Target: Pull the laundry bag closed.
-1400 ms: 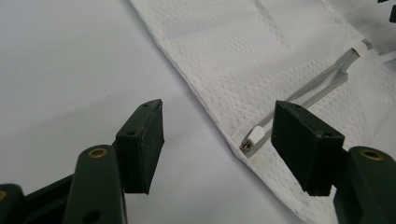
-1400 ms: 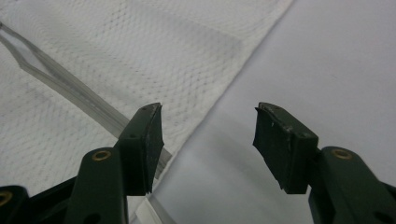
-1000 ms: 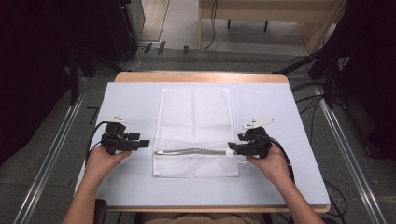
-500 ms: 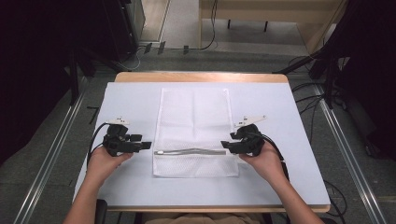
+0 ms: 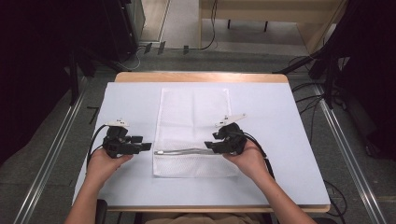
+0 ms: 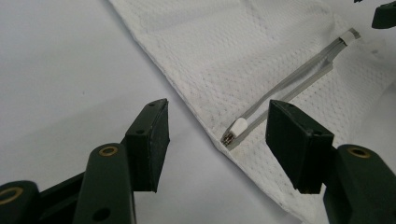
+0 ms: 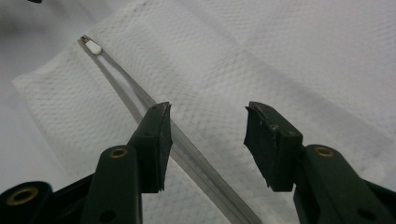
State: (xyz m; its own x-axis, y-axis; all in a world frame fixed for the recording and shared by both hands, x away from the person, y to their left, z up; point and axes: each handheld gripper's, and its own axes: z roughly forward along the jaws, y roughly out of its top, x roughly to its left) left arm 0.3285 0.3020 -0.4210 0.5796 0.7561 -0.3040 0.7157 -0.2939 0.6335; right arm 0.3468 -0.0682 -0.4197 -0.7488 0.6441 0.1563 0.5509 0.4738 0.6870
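White mesh made up the laundry bag (image 5: pixel 192 133), which lay flat in the middle of the pale blue table cover (image 5: pixel 280 121) in the high view, its grey zipper (image 5: pixel 180 151) running across near the person's edge. A wooden table rim (image 5: pixel 201 77) showed beyond the cover, with dark floor and cables around it. Nothing lay between the grippers and the bag. The left gripper (image 5: pixel 145 146) rested just beside the bag's left edge, and the right gripper (image 5: pixel 209 145) sat over the zipper's right part.

From the left gripper view, the left gripper (image 6: pixel 217 133) had its jaws spread wide, having just been closing a little, and gripping nothing. The white zipper pull (image 6: pixel 238 127) lay between them at the bag's (image 6: pixel 243 56) edge, not visibly touched.

From the right gripper view, the right gripper (image 7: pixel 208 142) had its jaws apart, also just closing, over the mesh bag (image 7: pixel 280 60). The zipper (image 7: pixel 187 149) ran by the left jaw's inner face; whether they touched I cannot tell. The pull (image 7: pixel 94 46) lay well away at the far end.
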